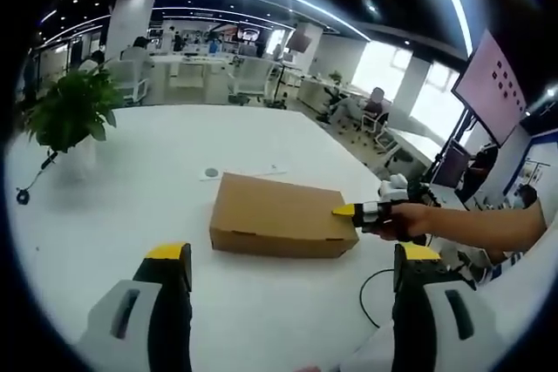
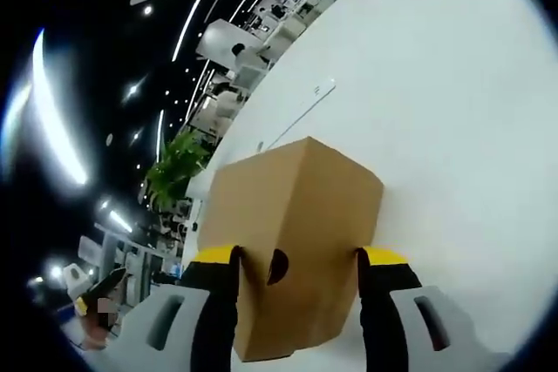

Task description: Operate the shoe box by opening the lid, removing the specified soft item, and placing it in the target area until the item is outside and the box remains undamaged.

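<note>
— Both tongs first: how do they stand?

— Left tongs [image 1: 292, 272] hang above the white table [image 1: 113, 206] with their jaws wide apart and nothing between them. Right tongs [image 2: 296, 269] have their yellow-tipped jaws against the two sides of the cardboard box [image 2: 292, 241], at its near end, clamped on it.

— Where is the box?

— Flat on the table, lid closed. In the left gripper view the box [image 1: 279, 215] lies ahead of the open jaws, and the right tongs [image 1: 353, 211] come in from the right, held in a hand [image 1: 410, 219], their yellow tip at the box's right end.

— Anything on that end of the box?

— A small dark finger hole [image 2: 277, 266], seen in the right gripper view between the jaws.

— What else is around?

— A potted plant [image 1: 70, 111] stands at the far left of the table, well apart from the box. A cable [image 1: 370, 289] lies on the table near the right edge.
</note>
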A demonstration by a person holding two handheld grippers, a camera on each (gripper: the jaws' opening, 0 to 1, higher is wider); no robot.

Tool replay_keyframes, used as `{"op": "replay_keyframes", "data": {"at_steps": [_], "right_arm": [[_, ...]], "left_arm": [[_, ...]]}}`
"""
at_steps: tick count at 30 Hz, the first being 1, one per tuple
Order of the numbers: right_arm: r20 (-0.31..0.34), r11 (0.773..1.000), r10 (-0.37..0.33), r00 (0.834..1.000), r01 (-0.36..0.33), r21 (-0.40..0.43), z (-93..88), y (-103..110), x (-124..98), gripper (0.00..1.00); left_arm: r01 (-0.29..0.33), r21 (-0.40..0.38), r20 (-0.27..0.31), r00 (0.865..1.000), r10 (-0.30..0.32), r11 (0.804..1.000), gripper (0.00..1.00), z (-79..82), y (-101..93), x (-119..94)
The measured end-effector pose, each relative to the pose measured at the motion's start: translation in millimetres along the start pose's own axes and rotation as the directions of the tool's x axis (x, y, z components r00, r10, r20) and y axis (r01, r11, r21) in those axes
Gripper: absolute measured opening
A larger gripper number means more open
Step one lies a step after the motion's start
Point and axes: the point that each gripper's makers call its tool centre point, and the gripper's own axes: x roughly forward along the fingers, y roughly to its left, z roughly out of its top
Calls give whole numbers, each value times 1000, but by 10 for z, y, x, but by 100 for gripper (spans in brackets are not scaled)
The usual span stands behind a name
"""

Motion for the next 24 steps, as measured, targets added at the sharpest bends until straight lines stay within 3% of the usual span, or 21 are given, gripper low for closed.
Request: {"op": "replay_keyframes", "data": {"at_steps": [4, 9, 13, 17, 24], "right_arm": [[-2, 1000, -2, 1000, 2, -3, -22, 52, -12, 54], [-7, 1000, -7, 1000, 7, -9, 57, -67, -7, 52], [-11, 1000, -6, 1000, 6, -16, 0, 29, -51, 50], [-7, 1000, 6, 1000, -6, -2, 36, -40, -63, 47], [7, 999, 26, 1000, -27, 23, -9, 52, -135, 39]], "left_arm": [[8, 1, 2, 1000, -8, 1000, 98, 7, -27, 26], [13, -5, 4, 1000, -13, 1000, 98, -5, -36, 44], [14, -10, 3, 1000, -13, 1000, 98, -33, -32, 37], [13, -12, 4, 1000, -13, 1000, 98, -42, -15, 29], [17, -19, 15, 1000, -17, 1000, 97, -6, -7, 28]]}}
